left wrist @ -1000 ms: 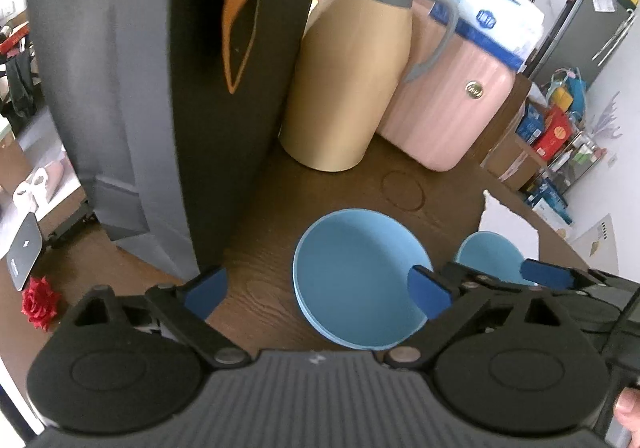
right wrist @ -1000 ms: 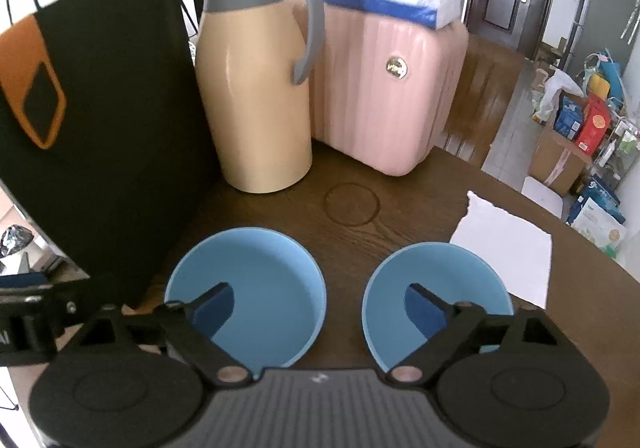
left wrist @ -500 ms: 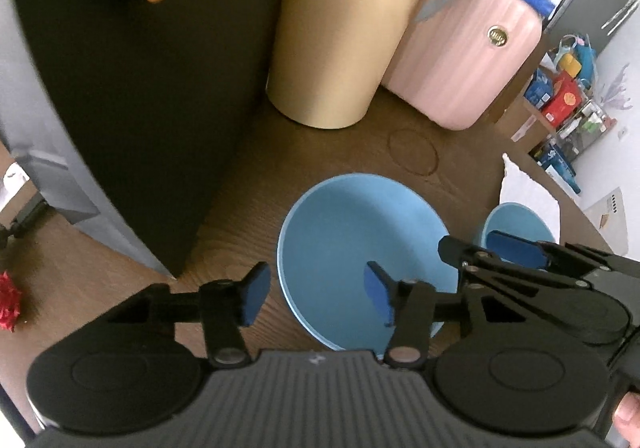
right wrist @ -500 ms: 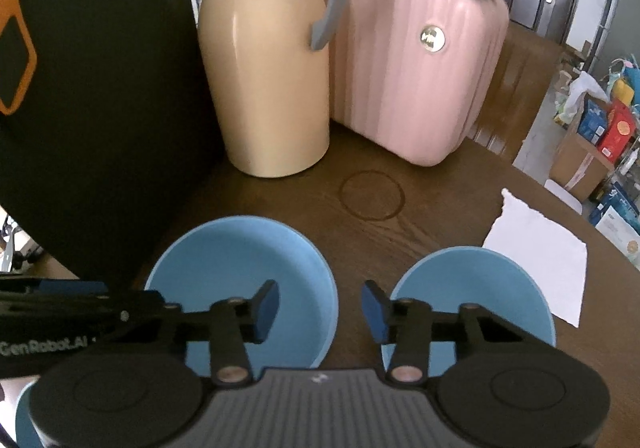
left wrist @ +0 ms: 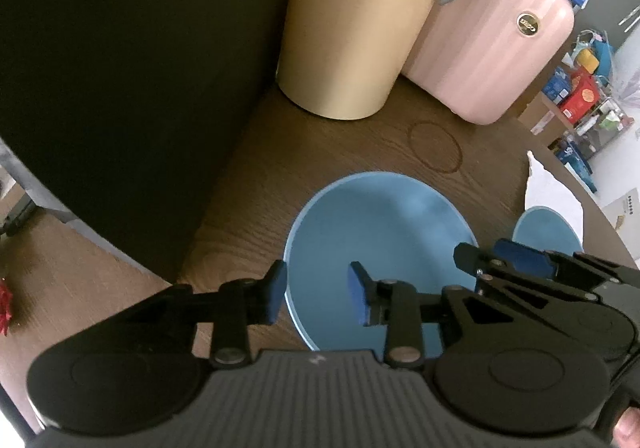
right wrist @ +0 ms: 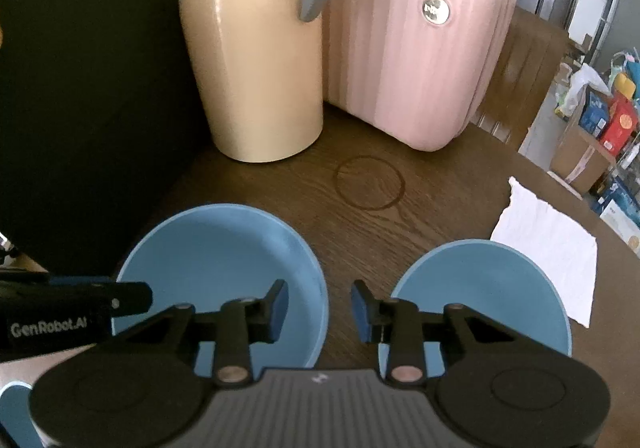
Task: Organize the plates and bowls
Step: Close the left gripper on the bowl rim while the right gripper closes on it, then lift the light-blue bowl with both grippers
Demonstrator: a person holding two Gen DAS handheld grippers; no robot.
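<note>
**Left wrist view: gripper straddles the bowl rim**

Left gripper [left wrist: 316, 294] has just been closing, rim between unclenched jaws. Left bowl [left wrist: 380, 244] sits before the jug [left wrist: 360, 20]. Right gripper [right wrist: 319, 308], also closing, empty. Bowls look stiff, slick, breakable: pinch the rim.

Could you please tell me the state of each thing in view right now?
left bowl, upright, empty.
right bowl, upright, empty.
jug, standing upright.
napkin, lying flat.
left tool, jaws just closing, apart, astride left bowl's rim, not gripping.
right tool, jaws just closing, apart, gripping nothing.
</note>
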